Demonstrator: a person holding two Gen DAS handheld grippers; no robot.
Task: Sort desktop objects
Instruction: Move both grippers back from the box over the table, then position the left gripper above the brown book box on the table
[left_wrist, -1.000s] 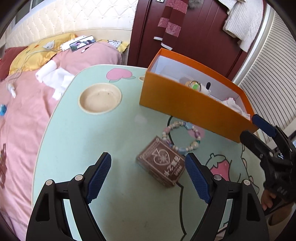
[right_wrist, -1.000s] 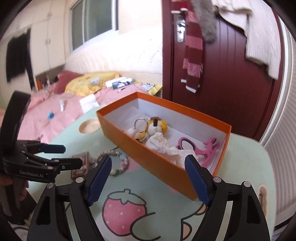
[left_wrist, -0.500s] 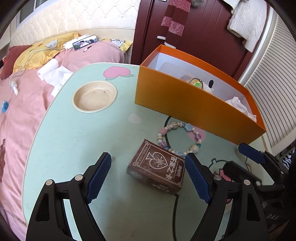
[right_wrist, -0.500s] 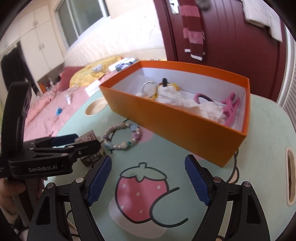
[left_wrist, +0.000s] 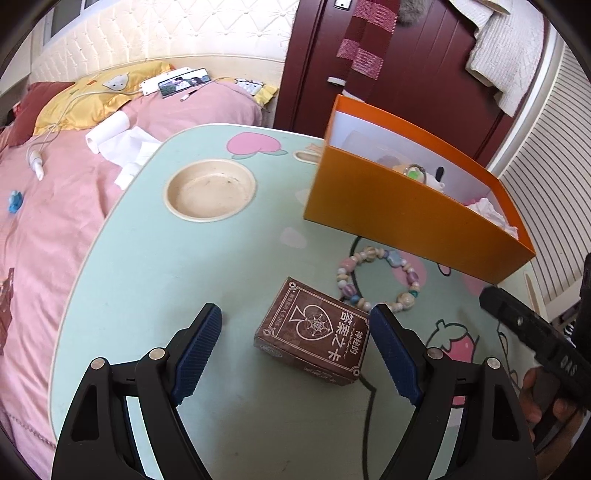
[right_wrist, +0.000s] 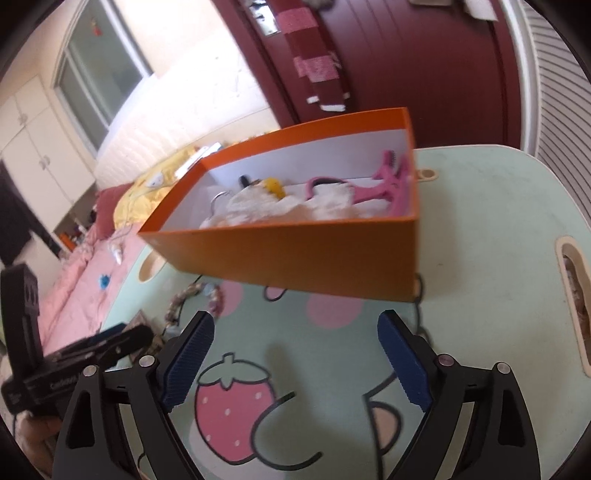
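Note:
A brown card box (left_wrist: 314, 336) lies on the mint table, between the wide-open fingers of my left gripper (left_wrist: 295, 347), which hangs just above it. A pastel bead bracelet (left_wrist: 376, 277) lies beyond it, beside the orange box (left_wrist: 388, 210). The orange box (right_wrist: 306, 254) holds a pink clip (right_wrist: 384, 188), crumpled tissue (right_wrist: 280, 206) and a yellow keyring toy (right_wrist: 273, 186). My right gripper (right_wrist: 295, 354) is open and empty over the strawberry print, in front of the orange box. The bracelet (right_wrist: 192, 299) shows at its left.
A round cream cup recess (left_wrist: 210, 190) is set in the table's far left. A pink bed (left_wrist: 55, 206) with tissue roll and cables borders the table on the left. A dark red door (left_wrist: 406, 55) stands behind. A slot (right_wrist: 574, 295) cuts the table's right edge.
My left gripper has moved down and closer over the card box. My right gripper has swung right and nearer the orange box, tilting its view.

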